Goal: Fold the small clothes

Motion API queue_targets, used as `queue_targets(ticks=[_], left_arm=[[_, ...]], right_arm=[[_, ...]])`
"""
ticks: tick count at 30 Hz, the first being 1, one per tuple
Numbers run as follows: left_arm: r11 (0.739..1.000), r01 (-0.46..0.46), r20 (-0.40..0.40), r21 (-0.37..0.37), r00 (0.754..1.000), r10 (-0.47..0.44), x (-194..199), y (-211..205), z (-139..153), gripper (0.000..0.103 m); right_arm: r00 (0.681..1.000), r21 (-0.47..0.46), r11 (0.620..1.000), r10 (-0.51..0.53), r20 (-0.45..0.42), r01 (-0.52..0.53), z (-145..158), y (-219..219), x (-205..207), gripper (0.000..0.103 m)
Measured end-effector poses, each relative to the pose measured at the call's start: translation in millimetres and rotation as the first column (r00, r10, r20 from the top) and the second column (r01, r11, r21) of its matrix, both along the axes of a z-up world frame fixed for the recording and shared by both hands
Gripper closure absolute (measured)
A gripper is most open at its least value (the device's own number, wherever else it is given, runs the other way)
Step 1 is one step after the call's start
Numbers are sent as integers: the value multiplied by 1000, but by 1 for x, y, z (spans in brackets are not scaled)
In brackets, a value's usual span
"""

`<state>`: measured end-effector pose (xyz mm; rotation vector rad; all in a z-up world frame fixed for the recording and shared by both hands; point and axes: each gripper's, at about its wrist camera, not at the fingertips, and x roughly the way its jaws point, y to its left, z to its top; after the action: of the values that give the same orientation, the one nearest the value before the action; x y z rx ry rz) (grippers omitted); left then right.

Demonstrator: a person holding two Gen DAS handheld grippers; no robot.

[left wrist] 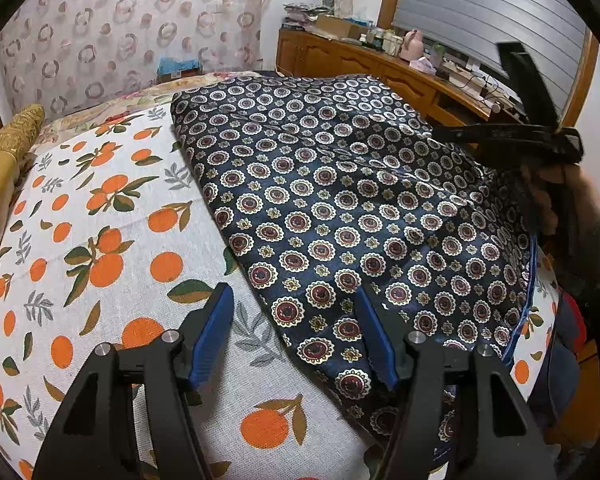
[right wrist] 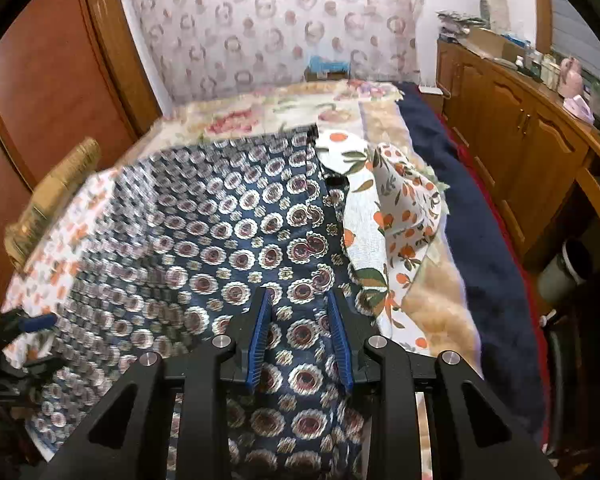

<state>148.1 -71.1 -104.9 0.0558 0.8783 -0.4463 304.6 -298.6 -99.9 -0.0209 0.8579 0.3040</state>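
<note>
Garment [right wrist: 236, 248] lies beneath parted right fingers [right wrist: 260, 336].

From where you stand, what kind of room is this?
Probably a bedroom at home: a bed under an orange-print white cloth, a cluttered wooden sideboard along the wall, and a ring-patterned sheer curtain behind.

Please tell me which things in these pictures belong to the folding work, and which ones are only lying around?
For the job:
- navy patterned cloth
- left gripper, open
- right gripper, open above the cloth

Just lying about:
- orange-print sheet
- gold cushion
- wooden cabinet with clutter
</note>
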Motion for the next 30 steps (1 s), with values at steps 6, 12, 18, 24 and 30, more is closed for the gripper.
queue_targets(ticks=[6, 12, 18, 24, 30], left_arm=[[999, 24, 1, 29, 1000, -24, -2, -8, -1, 28], [998, 39, 1, 51, 999, -39, -2, -13, -2, 22], [998, 35, 2, 56, 999, -35, -3, -11, -3, 22], [998, 62, -18, 15, 998, -62, -14, -7, 0, 22], [994, 106, -31, -15, 994, -107, -33, -1, 2, 44]], right_arm=[[999, -44, 998, 33, -10, -33, 7, 11, 14, 92], [997, -49, 999, 7, 76, -3, 18, 3, 5, 99], [994, -50, 996, -69, 84, 74, 17, -8, 1, 101], [994, -69, 995, -70, 83, 76, 16, -9, -24, 71], [999, -53, 998, -29, 38, 31, 5, -19, -68, 61]])
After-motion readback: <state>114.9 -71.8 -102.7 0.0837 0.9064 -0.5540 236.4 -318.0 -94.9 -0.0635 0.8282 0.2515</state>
